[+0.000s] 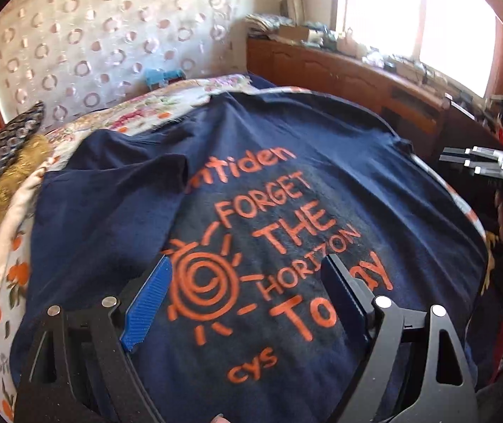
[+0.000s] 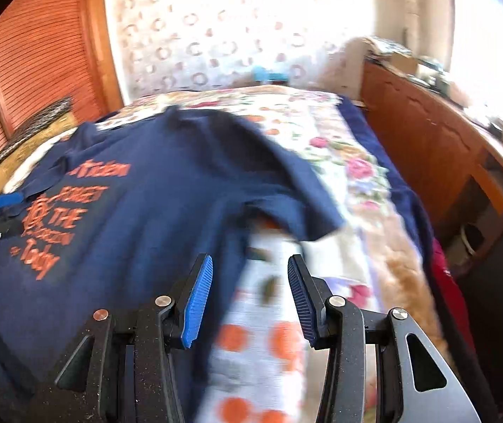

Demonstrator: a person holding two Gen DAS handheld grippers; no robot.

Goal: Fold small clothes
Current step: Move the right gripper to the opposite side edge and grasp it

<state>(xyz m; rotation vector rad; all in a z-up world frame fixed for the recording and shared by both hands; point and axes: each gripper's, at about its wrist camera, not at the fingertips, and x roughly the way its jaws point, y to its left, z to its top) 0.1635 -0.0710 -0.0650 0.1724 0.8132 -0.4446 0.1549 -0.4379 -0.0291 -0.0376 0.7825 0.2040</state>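
A navy T-shirt (image 1: 286, 176) with orange lettering and a sun print lies face up, spread on the bed. In the left wrist view one sleeve (image 1: 128, 183) is folded in over the chest. My left gripper (image 1: 247, 264) hovers over the sun print, jaws wide open and holding nothing. In the right wrist view the same T-shirt (image 2: 145, 194) lies to the left, its other sleeve (image 2: 286, 194) spread out on the quilt. My right gripper (image 2: 249, 259) is open over the shirt's side edge and the quilt, with nothing between its pads. The left gripper's blue pad (image 2: 6, 200) shows at the far left.
A floral quilt (image 2: 339, 162) covers the bed. Patterned and gold pillows (image 1: 4, 162) sit at the left. A wooden cabinet (image 1: 339, 70) with clutter on top runs along the window side. A louvred wooden door (image 2: 40, 53) stands behind. Something red (image 2: 445, 271) lies off the bed's right edge.
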